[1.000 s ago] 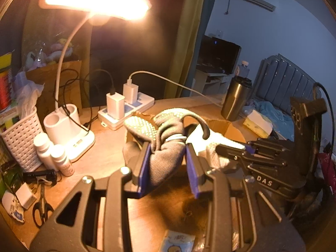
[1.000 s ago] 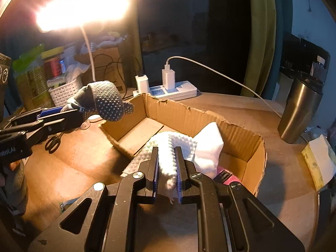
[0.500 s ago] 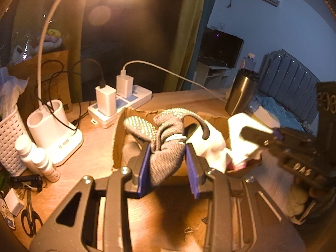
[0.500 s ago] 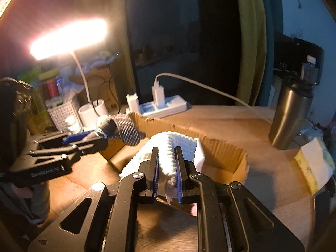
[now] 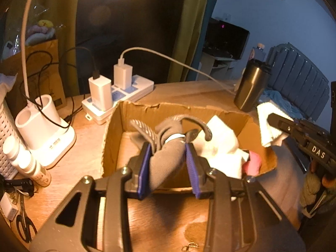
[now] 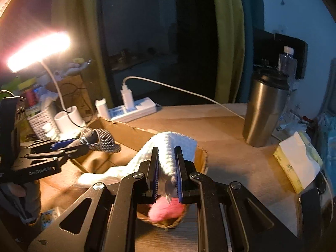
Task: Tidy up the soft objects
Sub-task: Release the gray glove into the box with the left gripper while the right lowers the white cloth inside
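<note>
An open cardboard box [image 5: 113, 138] stands on the wooden desk. My left gripper [image 5: 168, 145] hangs over its near edge with a grey dotted glove [image 5: 166, 163] between the blue pads. Its jaws are opening, though the glove still fills the gap and hangs into the box. From the right wrist view, that glove [image 6: 103, 141] sticks out of the left gripper [image 6: 84, 145] above the box's left wall [image 6: 130, 132]. My right gripper [image 6: 167, 157] is shut on a white textured cloth [image 6: 170, 147] at the box's right end. More white cloth [image 5: 222, 142] and a pink soft thing [image 6: 166, 209] lie inside.
A power strip [image 5: 117, 103] with chargers and cables lies behind the box. A steel tumbler [image 6: 264, 111] stands at the right, a tissue pack [image 6: 298, 163] near it. Left of the box are a lamp base [image 5: 46, 132], a white basket [image 5: 6, 138], bottles [image 5: 25, 161] and scissors [image 5: 23, 224].
My left gripper has come closer and lower over the box with the glove. The right gripper has lifted the white cloth and drawn it toward the box's right end.
</note>
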`<state>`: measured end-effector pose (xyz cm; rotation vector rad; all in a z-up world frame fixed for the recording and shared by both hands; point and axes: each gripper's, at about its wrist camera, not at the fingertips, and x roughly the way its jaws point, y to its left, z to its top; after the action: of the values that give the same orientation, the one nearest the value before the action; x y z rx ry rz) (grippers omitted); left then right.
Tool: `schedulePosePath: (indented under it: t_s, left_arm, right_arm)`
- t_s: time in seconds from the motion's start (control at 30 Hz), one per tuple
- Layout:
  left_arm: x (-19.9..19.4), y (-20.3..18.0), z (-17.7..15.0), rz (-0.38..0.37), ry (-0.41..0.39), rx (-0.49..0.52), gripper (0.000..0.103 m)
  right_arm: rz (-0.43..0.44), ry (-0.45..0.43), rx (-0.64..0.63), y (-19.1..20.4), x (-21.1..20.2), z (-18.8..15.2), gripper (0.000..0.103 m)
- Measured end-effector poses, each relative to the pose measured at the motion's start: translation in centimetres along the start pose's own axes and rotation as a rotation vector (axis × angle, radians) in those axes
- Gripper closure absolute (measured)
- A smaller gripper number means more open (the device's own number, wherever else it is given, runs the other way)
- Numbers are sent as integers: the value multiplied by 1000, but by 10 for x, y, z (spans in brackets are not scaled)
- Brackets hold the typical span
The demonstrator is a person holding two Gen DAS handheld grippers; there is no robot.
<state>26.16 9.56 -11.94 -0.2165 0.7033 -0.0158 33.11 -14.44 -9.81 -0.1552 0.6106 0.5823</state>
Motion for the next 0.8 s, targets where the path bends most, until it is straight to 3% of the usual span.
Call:
schedulePosePath:
  t_s: [0.17, 0.37, 0.53, 0.6, 0.67, 0.8]
  left_arm:
    - [8, 1, 1, 12, 20, -4, 50]
    - [6, -1, 2, 8, 11, 0, 50]
    - [3, 0, 4, 8, 1, -9, 49]
    - [-1, 1, 4, 8, -9, -11, 49]
    - [-3, 2, 4, 8, -14, -13, 49]
    - [-8, 2, 4, 7, -23, -12, 49]
  right_arm:
    - [-11, 42, -2, -5, 18, -7, 88]
    - [-17, 77, 14, -9, 35, -14, 88]
    - [-32, 109, 26, -9, 42, -17, 76]
    - [-31, 98, 36, -10, 38, -15, 60]
    - [-25, 89, 44, -10, 34, -14, 54]
    - [-38, 81, 39, -8, 28, -13, 47]
